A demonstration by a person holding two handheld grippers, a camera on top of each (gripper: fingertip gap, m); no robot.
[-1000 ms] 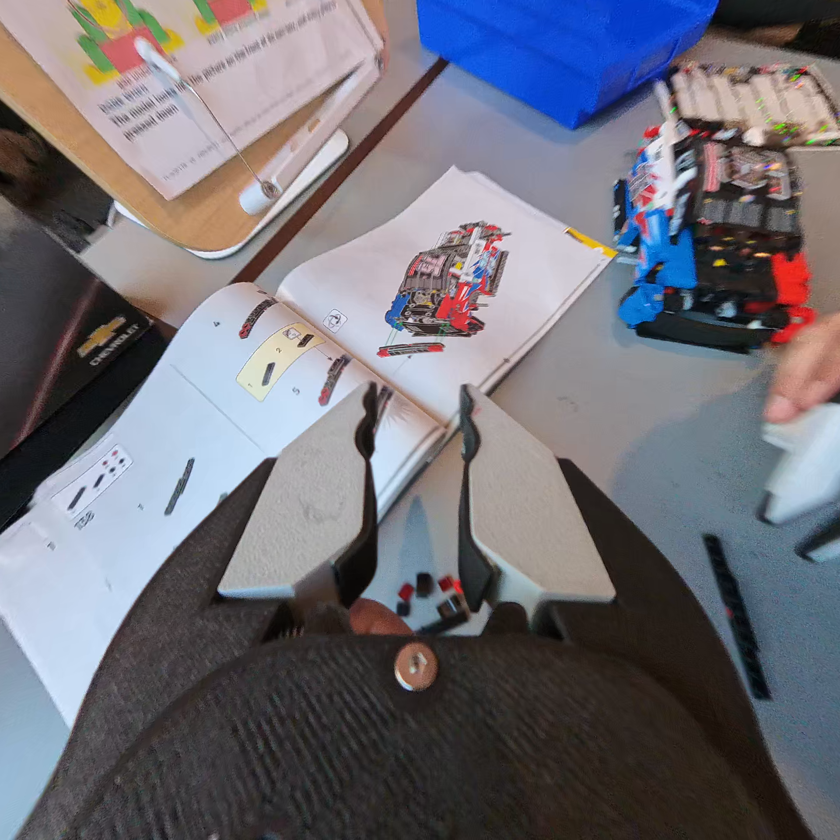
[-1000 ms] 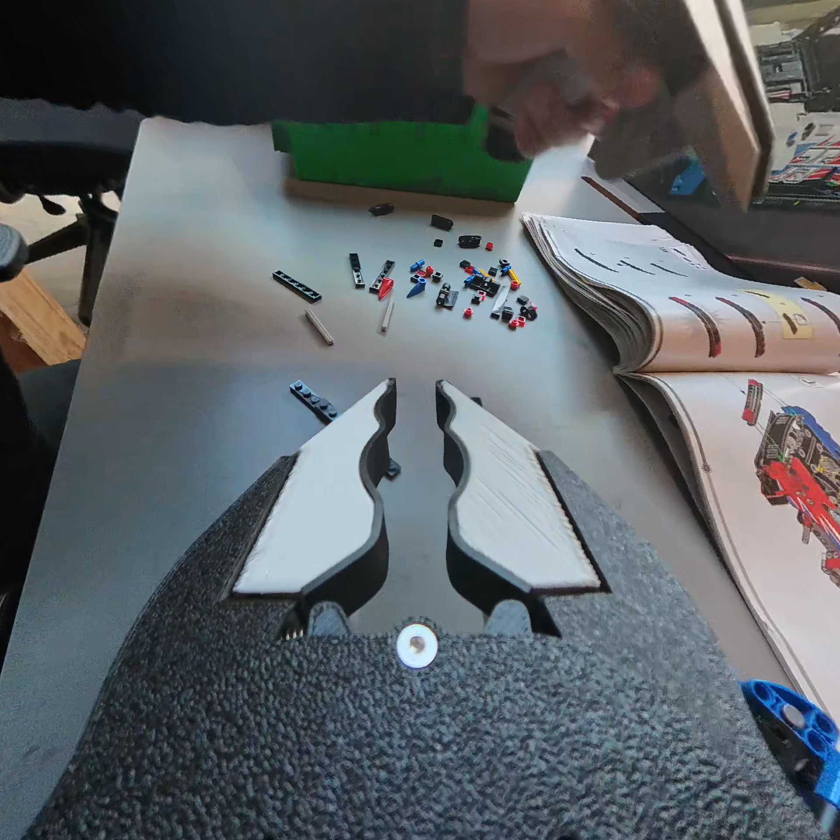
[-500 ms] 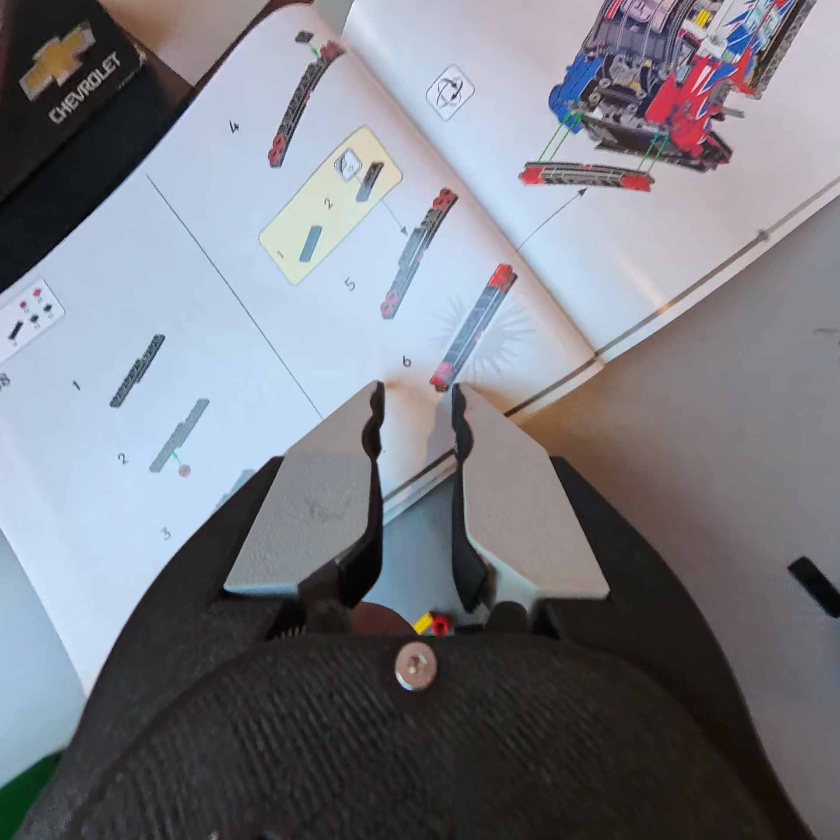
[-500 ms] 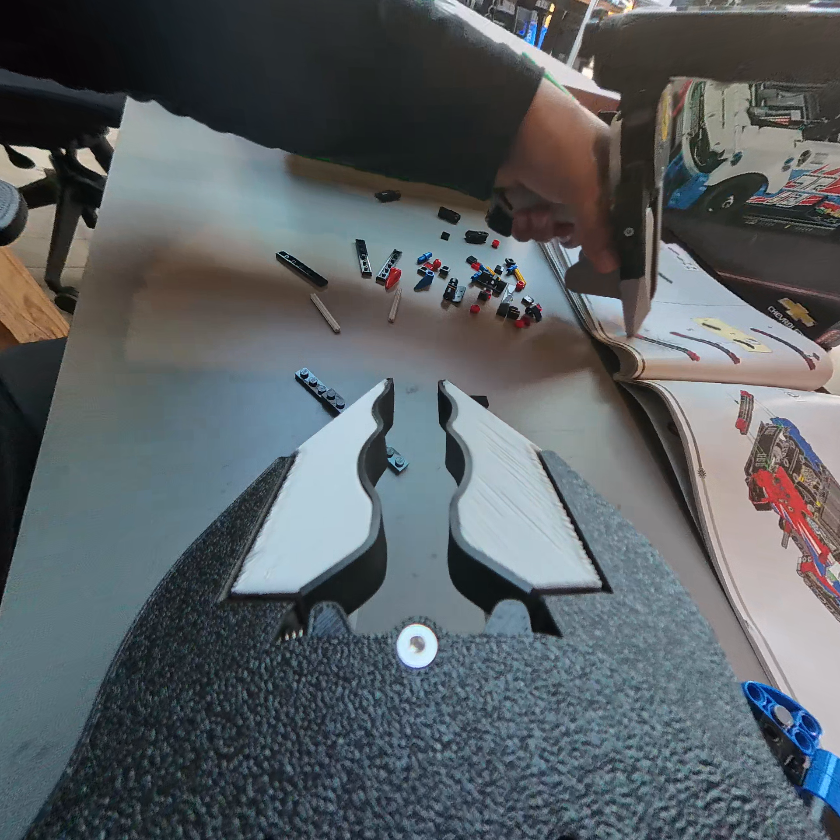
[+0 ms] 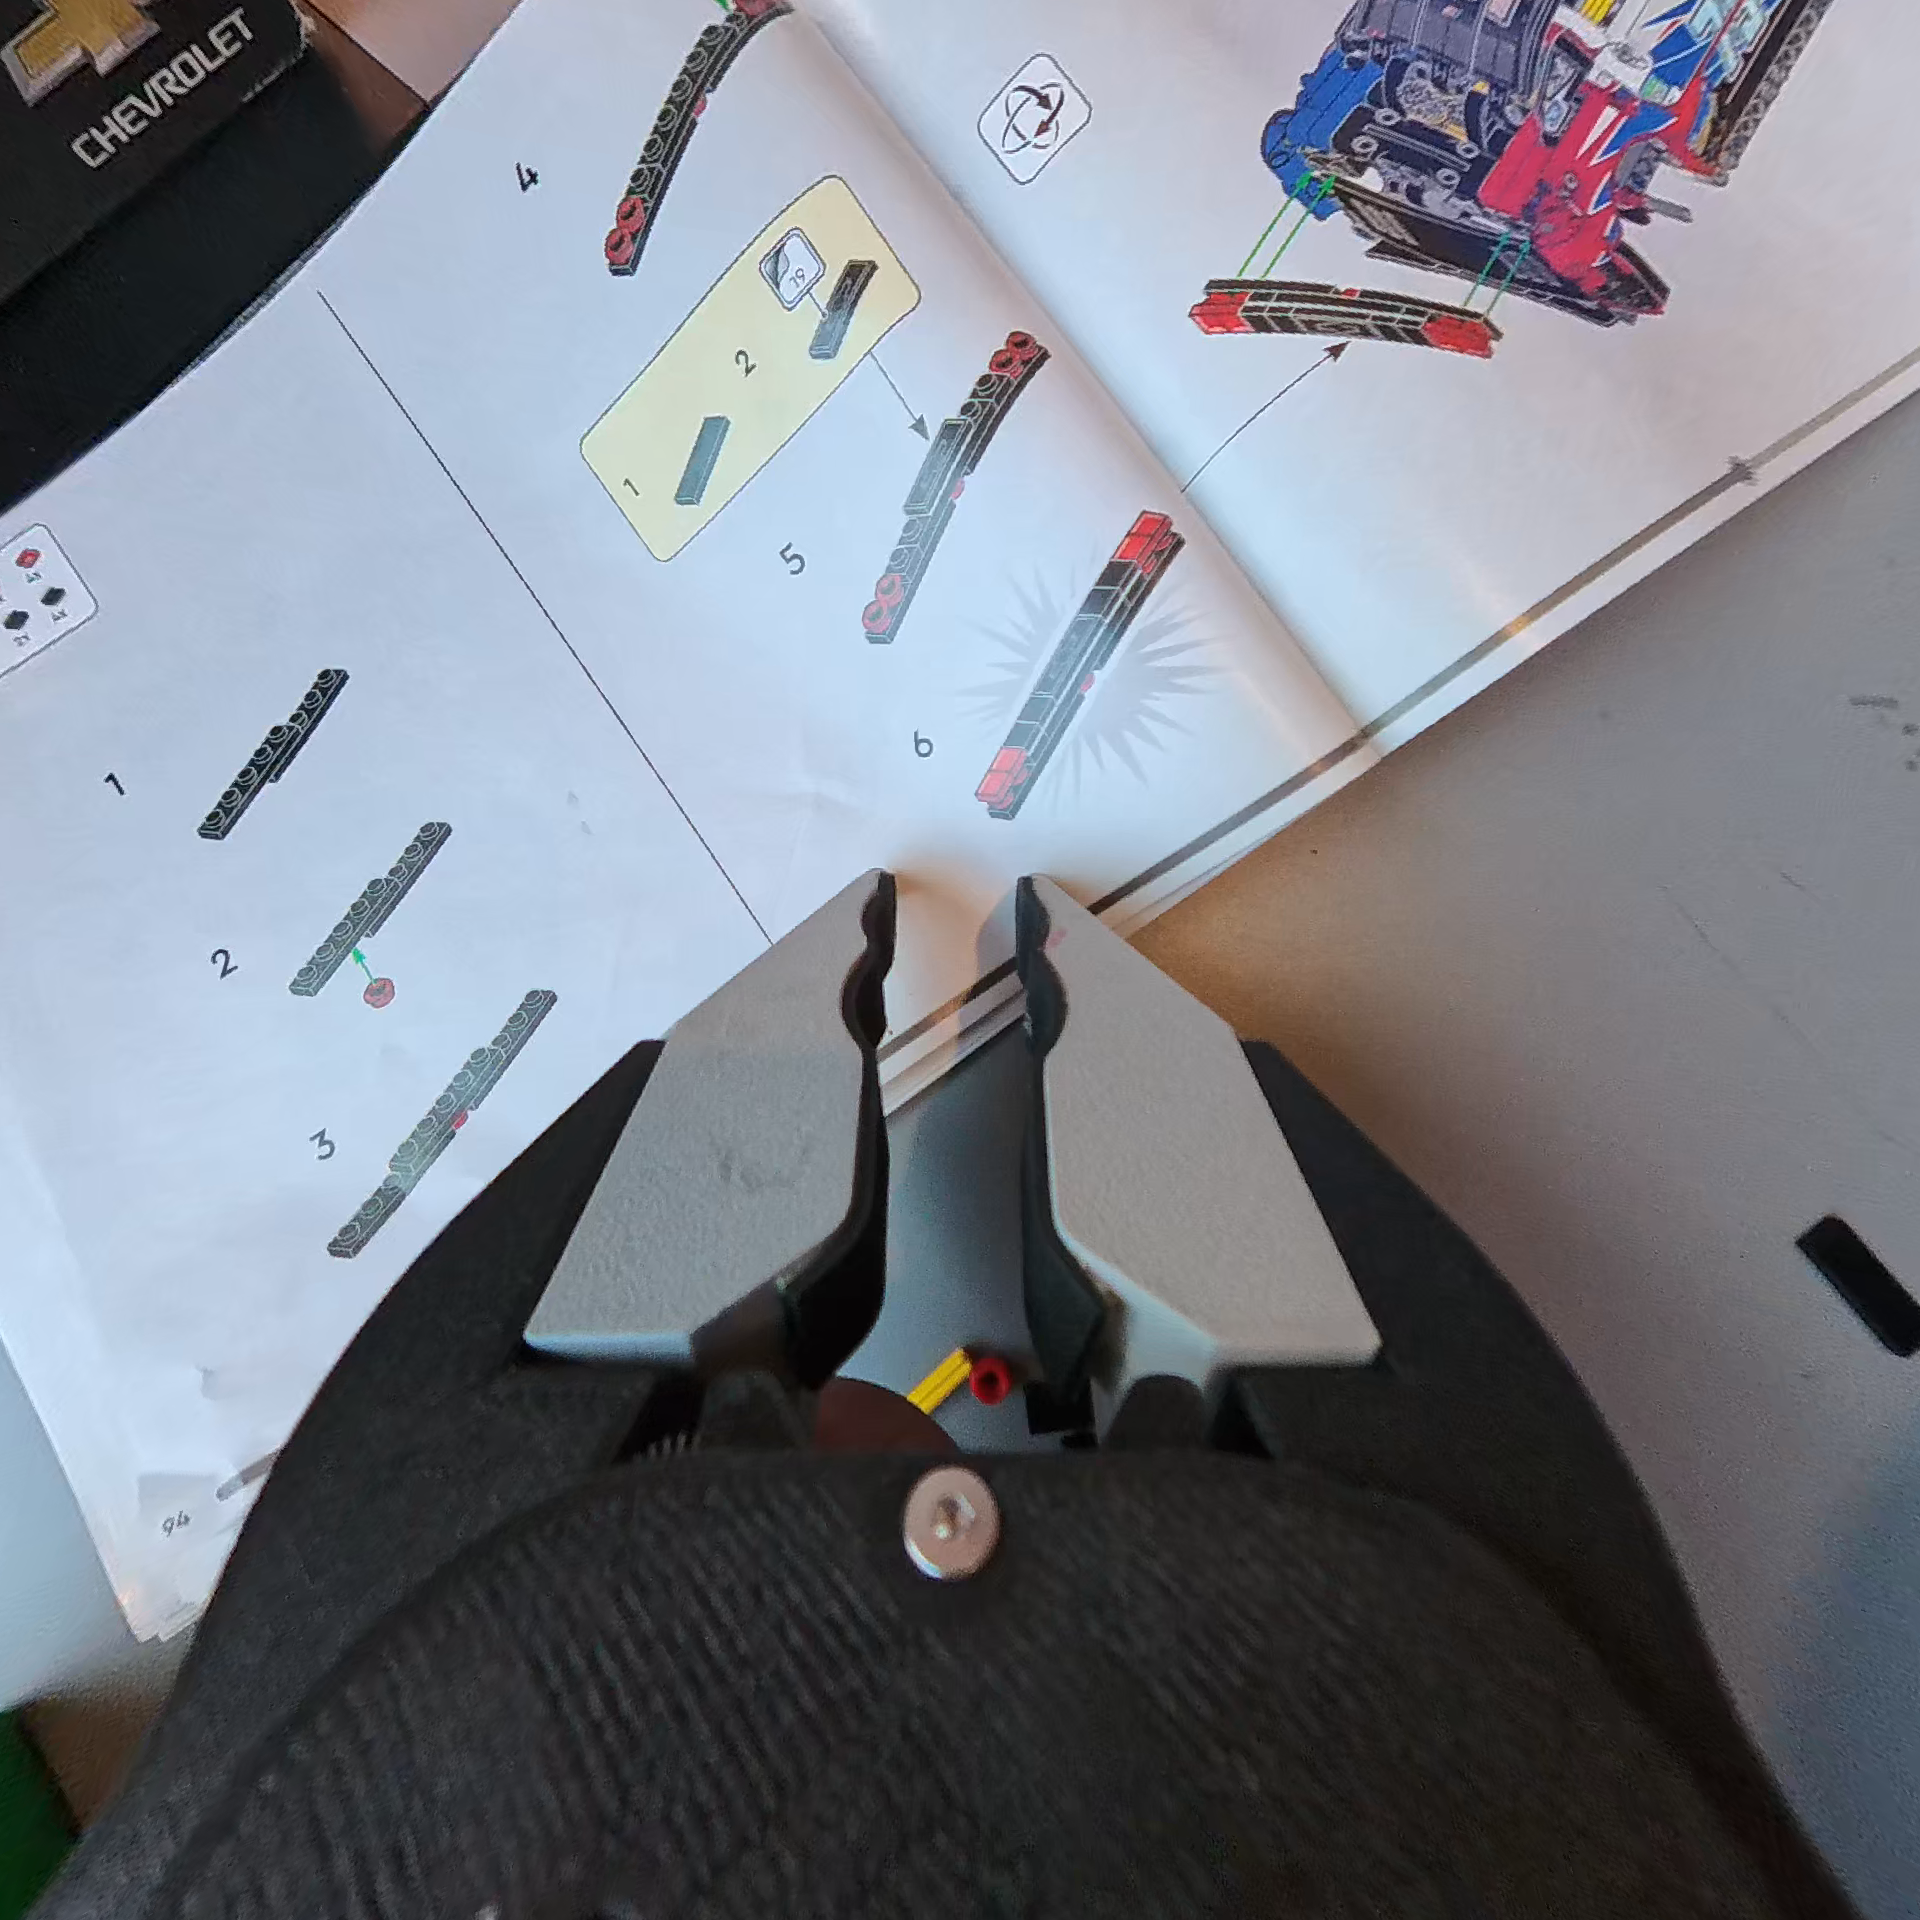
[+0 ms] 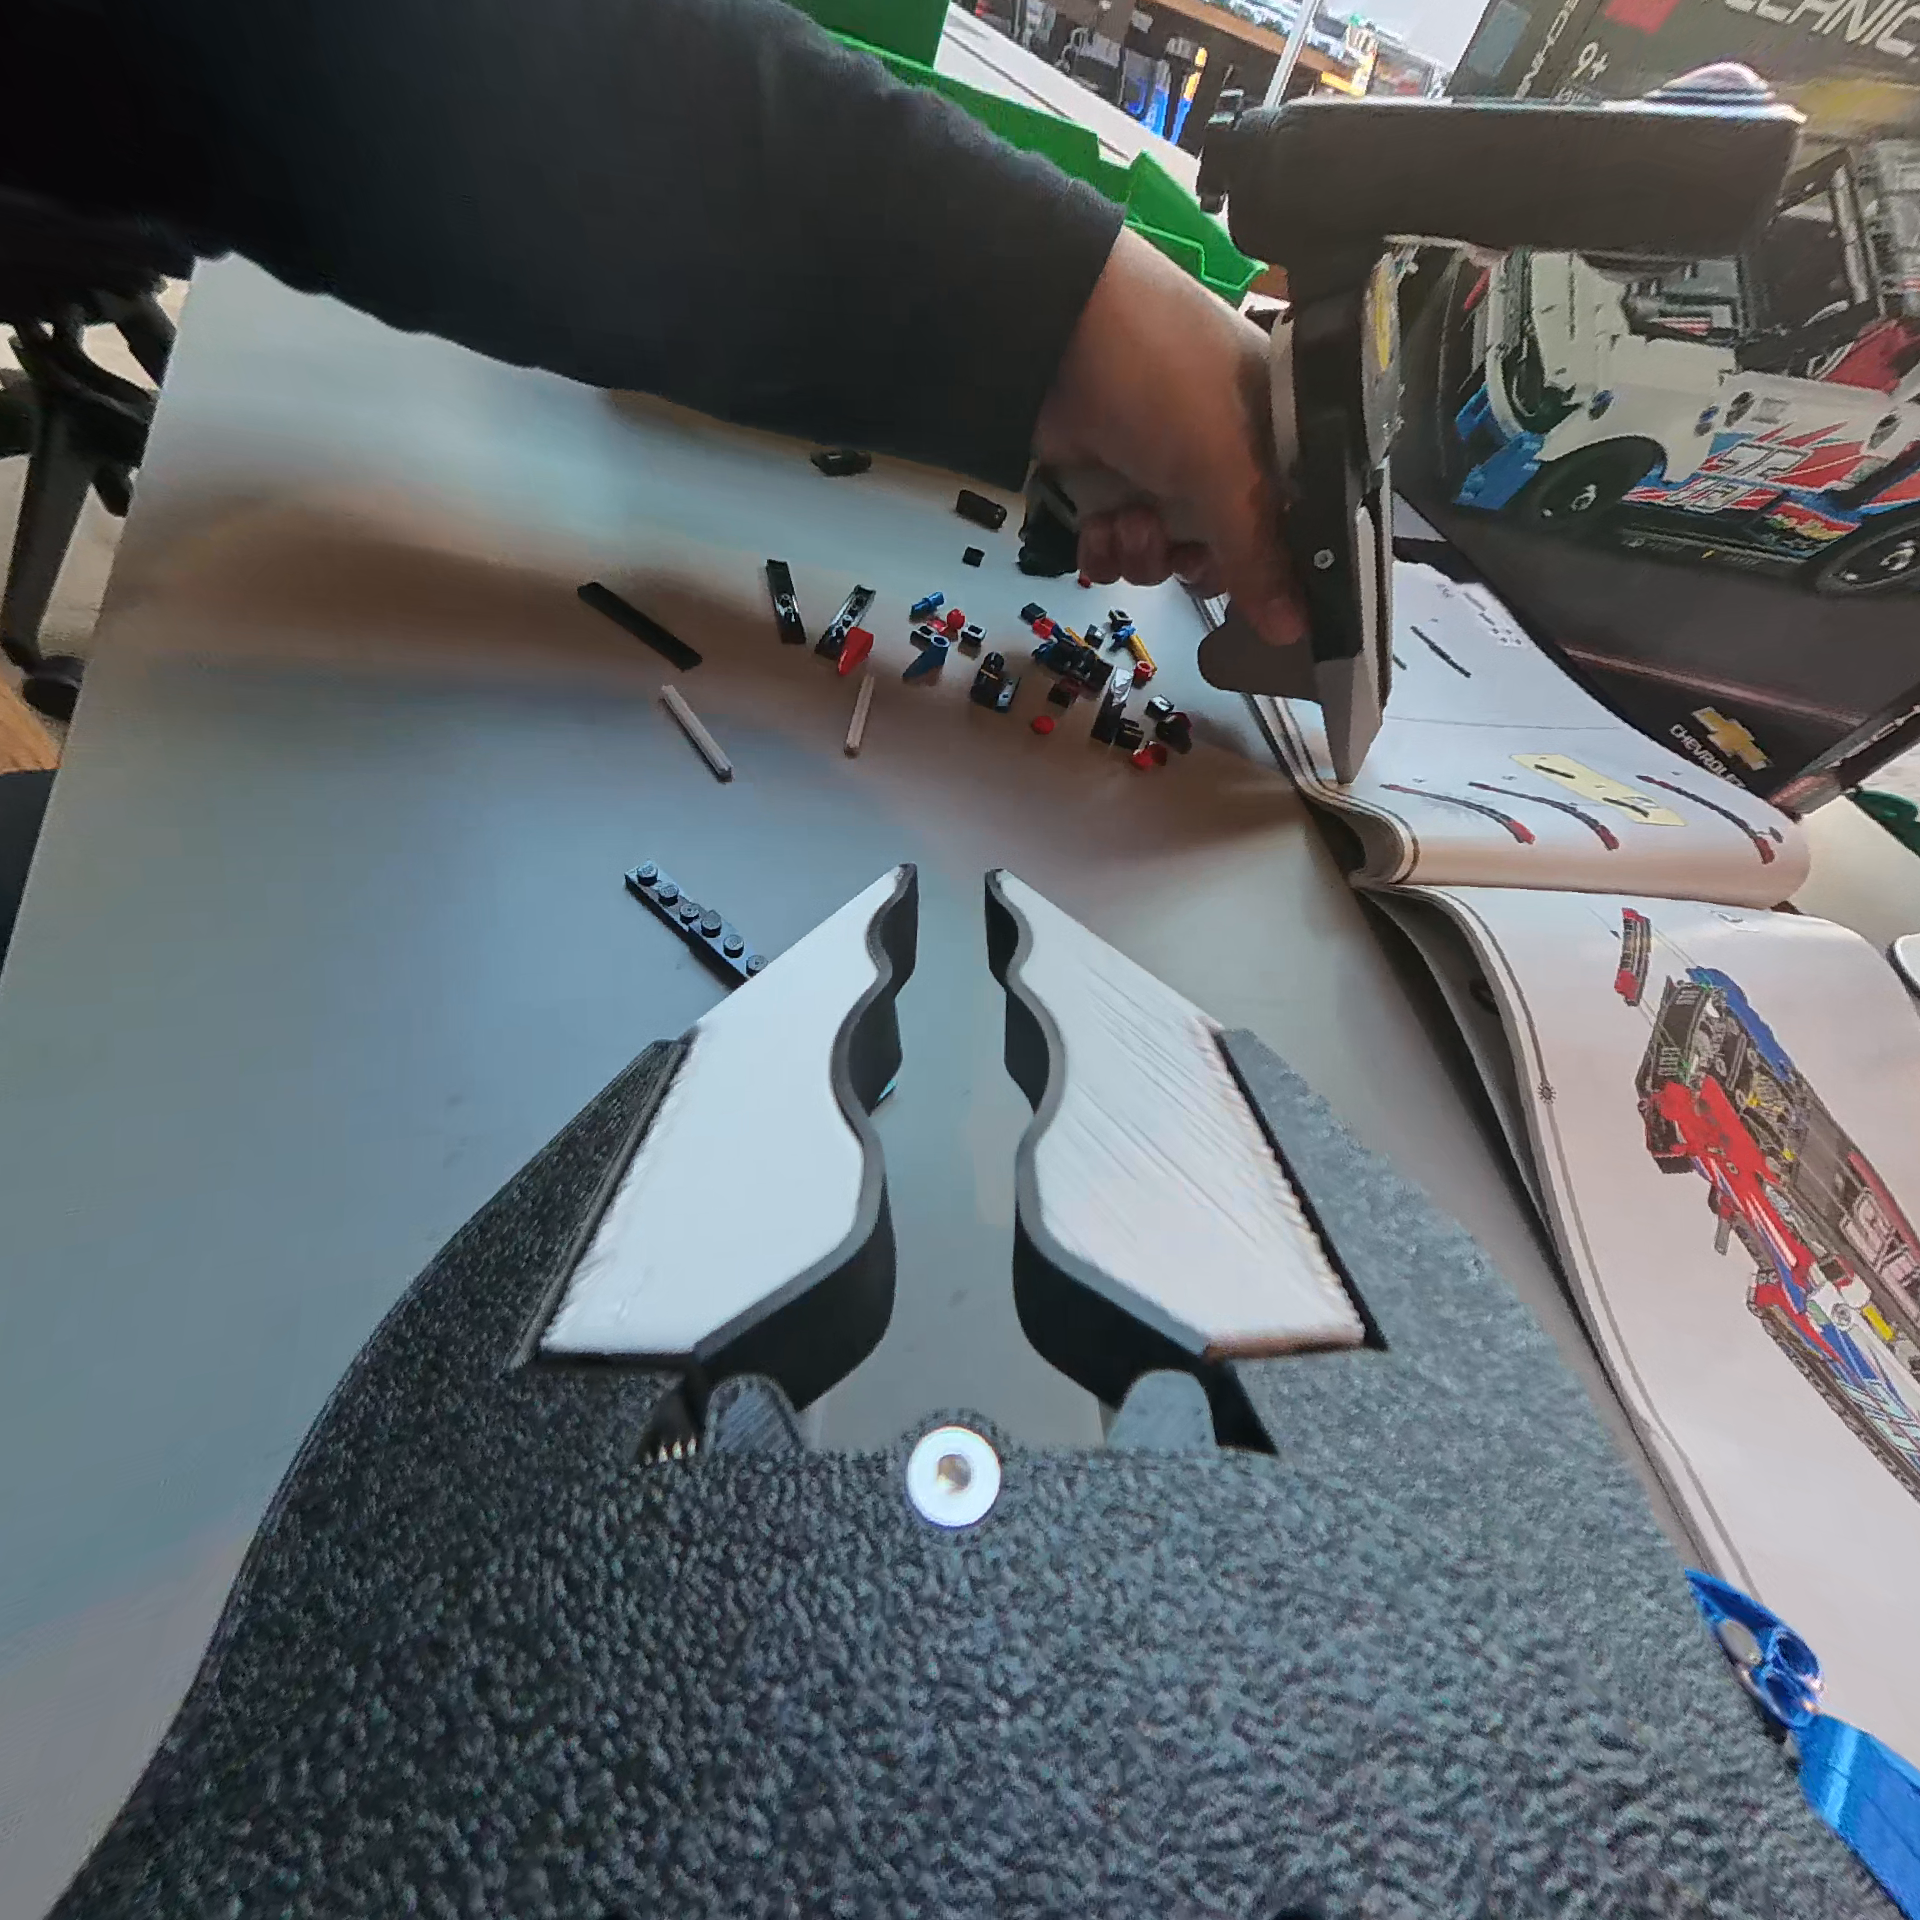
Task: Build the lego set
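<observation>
The open instruction booklet [image 5: 727, 520] lies on the grey table [image 5: 1558, 935]. My left gripper [image 5: 956, 894] is open and empty, with its tips low over the booklet's near edge. In the right wrist view the left gripper [image 6: 1351, 717] points down onto the booklet [image 6: 1558, 831]. My right gripper [image 6: 951, 883] is open and empty just above the table. A black studded plate [image 6: 696, 920] lies just left of its left finger. A scatter of small black, red and blue pieces [image 6: 1039, 665] lies farther off. A blue part of the model [image 6: 1808, 1714] shows at the bottom right.
A long black beam [image 6: 639, 623] and two grey axles [image 6: 696, 717] lie left of the scatter. The set's box [image 6: 1714, 436] stands behind the booklet, with green bins [image 6: 1174, 218] beyond. A black piece [image 5: 1860, 1299] lies right of my left gripper. A person's sleeved arm [image 6: 623, 208] reaches across. Some 25 cm of space lies between my two pairs of fingers.
My left gripper has come down and forward from high above the table to the booklet's edge. My right gripper has stayed nearly still.
</observation>
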